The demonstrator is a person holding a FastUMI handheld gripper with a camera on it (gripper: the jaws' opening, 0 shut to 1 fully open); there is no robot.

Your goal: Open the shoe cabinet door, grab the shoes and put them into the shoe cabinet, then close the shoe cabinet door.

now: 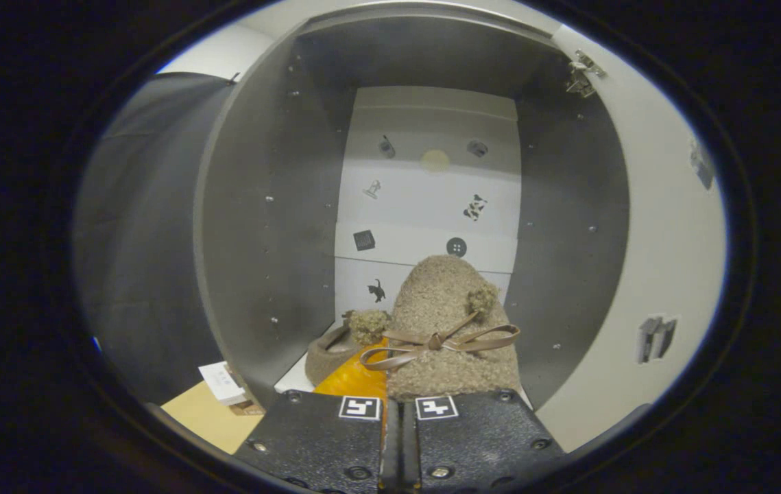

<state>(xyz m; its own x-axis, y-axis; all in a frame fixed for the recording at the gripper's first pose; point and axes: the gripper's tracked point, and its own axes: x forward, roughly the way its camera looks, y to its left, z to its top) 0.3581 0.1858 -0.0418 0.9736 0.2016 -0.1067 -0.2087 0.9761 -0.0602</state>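
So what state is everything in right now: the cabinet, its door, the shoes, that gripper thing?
Shoe cabinet: open, inside showing.
Cabinet door: swung wide open beside the fingers.
Fuzzy shoe with bow: held up just ahead of the fingers, inside the cabinet opening.
Second shoe: lying on the cabinet floor, beside the first.
Gripper: fingers closed together, apparently pinching the fuzzy shoe.

One tool [398, 439] shows, its two fingers [321, 439] drawn close together with only a thin slit between them. Two shoes sit ahead of them inside the one shoe cabinet [273, 206]: a fuzzy tan shoe [448, 322] with one ribbon bow [438, 342], and a second shoe [332, 351] beside it. One cabinet door [664, 261] stands open, carrying one hinge [582, 75]. Seven small stickers [474, 206] dot the back panel. One small box [224, 383] lies outside.
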